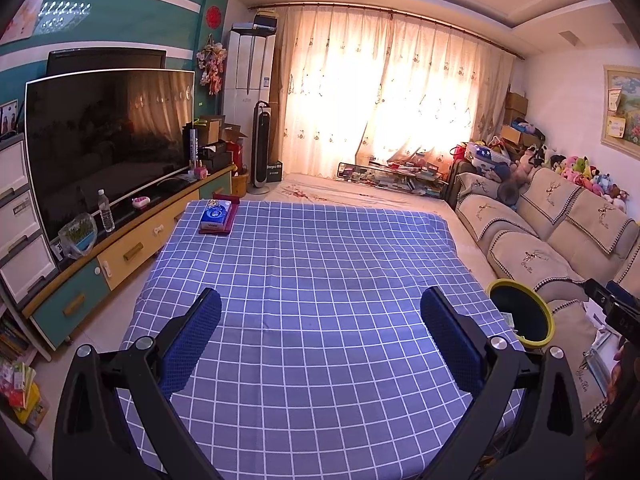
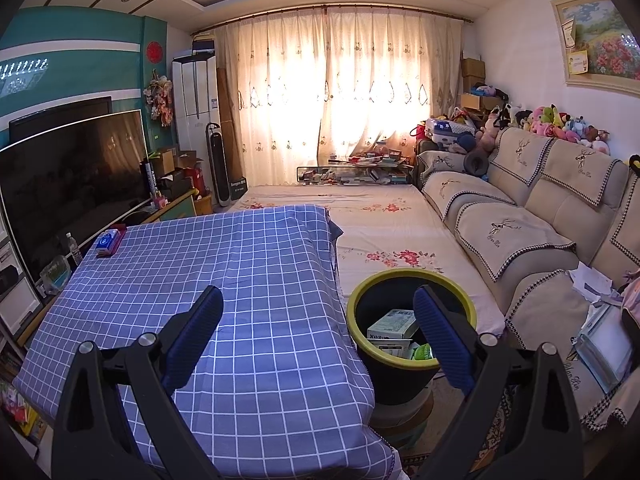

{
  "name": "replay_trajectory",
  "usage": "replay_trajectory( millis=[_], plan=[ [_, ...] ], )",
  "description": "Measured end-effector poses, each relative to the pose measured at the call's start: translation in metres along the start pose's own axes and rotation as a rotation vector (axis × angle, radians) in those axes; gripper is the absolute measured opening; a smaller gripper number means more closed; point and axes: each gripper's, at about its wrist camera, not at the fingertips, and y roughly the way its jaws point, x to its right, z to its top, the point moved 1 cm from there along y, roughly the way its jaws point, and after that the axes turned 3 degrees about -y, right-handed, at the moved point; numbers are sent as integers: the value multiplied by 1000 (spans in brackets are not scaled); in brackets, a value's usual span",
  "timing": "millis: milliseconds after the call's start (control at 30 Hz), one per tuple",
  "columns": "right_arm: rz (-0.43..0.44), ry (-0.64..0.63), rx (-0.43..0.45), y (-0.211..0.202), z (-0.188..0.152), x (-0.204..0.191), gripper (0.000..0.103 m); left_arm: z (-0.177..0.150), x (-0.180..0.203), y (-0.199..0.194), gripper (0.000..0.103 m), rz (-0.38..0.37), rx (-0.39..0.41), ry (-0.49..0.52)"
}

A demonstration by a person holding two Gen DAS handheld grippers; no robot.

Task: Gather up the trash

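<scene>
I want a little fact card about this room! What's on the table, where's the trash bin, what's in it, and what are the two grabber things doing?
Table: blue checked tablecloth, mostly bare
On table: blue tissue pack on a red tray, far left corner
Trash bin: black round bin with yellow rim, on the floor between table and beige sofa
In bin: white cardboard boxes and something green
Left gripper: jaws open, empty, above the table
Right gripper: jaws open, empty, over the table edge and bin
</scene>
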Motion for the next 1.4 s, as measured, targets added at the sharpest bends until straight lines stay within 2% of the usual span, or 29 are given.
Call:
replay_trajectory(
  millis=[1400],
  plan=[
    [5, -5, -29, 13, -8, -1, 91, -8, 1, 13, 98, 0, -29, -10]
  ],
)
